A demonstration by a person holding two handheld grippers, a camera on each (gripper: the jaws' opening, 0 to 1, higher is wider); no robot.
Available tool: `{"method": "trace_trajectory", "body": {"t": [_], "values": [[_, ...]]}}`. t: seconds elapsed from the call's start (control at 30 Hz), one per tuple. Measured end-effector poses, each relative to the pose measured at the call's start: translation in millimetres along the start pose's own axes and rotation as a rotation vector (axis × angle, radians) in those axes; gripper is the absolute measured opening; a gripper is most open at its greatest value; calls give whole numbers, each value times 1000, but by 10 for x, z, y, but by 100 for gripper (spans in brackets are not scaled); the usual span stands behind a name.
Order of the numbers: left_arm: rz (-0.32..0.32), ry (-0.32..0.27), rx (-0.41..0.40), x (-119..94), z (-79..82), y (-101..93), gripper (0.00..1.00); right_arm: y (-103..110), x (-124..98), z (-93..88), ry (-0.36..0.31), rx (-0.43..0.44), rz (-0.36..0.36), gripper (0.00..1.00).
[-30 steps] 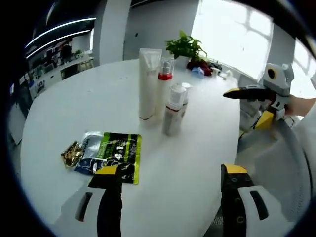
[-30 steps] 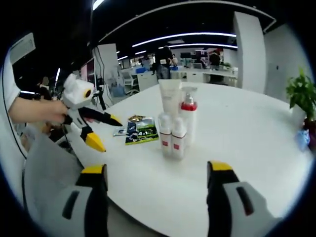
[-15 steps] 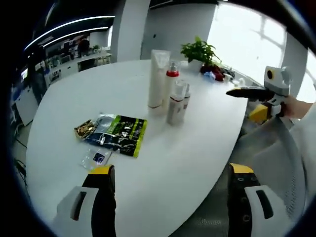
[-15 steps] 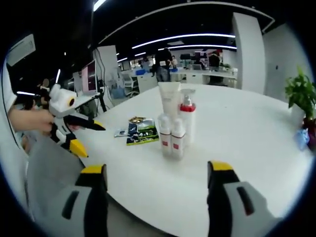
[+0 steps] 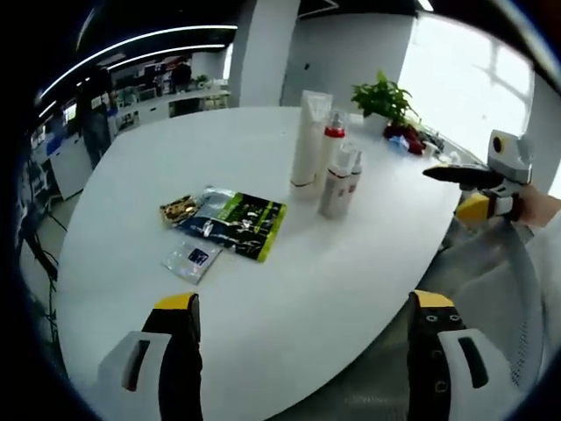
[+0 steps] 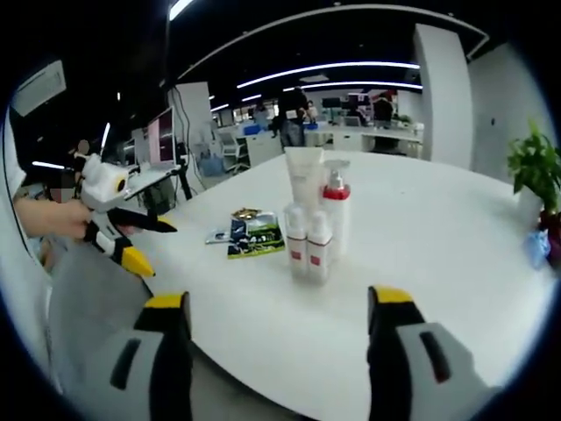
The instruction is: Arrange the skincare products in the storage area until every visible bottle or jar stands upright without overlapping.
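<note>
The white round desk (image 5: 289, 298) carries a tight cluster of skincare products at upper centre of the left gripper view and at centre of the right gripper view. The tall white tube (image 5: 308, 140) stands on its cap, the pump bottle with the red collar (image 5: 330, 151) stands just beside it, and two small white bottles (image 6: 306, 246) with red labels stand in front, close together. All four look upright, so the arranging seems done or nearly so. What I cannot settle is whether the two small bottles touch each other or the pump bottle; they overlap in both views.

Left of the cluster, at mid-frame in the left gripper view, lie flat sachets: a green and black packet (image 5: 238, 224), a gold one (image 5: 179, 210) and a small clear one (image 5: 192, 257). They partly overlap; their print is too small to read.

The left gripper (image 5: 302, 329) and right gripper (image 6: 276, 329) both have their jaws spread wide, holding nothing, off the desk's near edge. A potted plant (image 5: 383, 98) sits far back, with small red and blue items beside it too blurred to name.
</note>
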State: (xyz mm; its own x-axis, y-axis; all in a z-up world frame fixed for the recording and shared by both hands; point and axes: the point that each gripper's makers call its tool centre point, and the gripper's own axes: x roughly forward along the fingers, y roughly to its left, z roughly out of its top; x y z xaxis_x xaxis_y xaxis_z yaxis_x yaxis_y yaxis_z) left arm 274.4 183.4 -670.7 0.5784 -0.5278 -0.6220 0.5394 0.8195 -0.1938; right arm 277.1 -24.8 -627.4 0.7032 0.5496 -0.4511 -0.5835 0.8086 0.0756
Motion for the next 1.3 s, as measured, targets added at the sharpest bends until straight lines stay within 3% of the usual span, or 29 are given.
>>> {"method": "trace_trajectory", "body": {"t": [0.27,0.47,0.57,0.67,0.8,0.9,1.07,1.3], "values": [[20,0,-77,126,73,33,97,32,2,0,0,-19,11,82],[30,-4,-179,280,165,68,97,44,8,2,-1,-28,18,82],[68,5,-239,382,200,170,97,54,9,5,-2,-37,19,82],[129,63,-275,479,158,301,97,46,13,-2,2,-45,12,82],[166,116,-289,627,151,380,97,37,14,-5,2,-49,5,81],[193,110,-306,727,215,422,97,23,8,-1,-1,-46,-4,81],[262,79,-423,885,295,531,97,-7,5,-4,-1,-38,-18,81],[315,80,-446,1101,395,595,97,-49,-6,-5,-1,-21,-37,81]]}}
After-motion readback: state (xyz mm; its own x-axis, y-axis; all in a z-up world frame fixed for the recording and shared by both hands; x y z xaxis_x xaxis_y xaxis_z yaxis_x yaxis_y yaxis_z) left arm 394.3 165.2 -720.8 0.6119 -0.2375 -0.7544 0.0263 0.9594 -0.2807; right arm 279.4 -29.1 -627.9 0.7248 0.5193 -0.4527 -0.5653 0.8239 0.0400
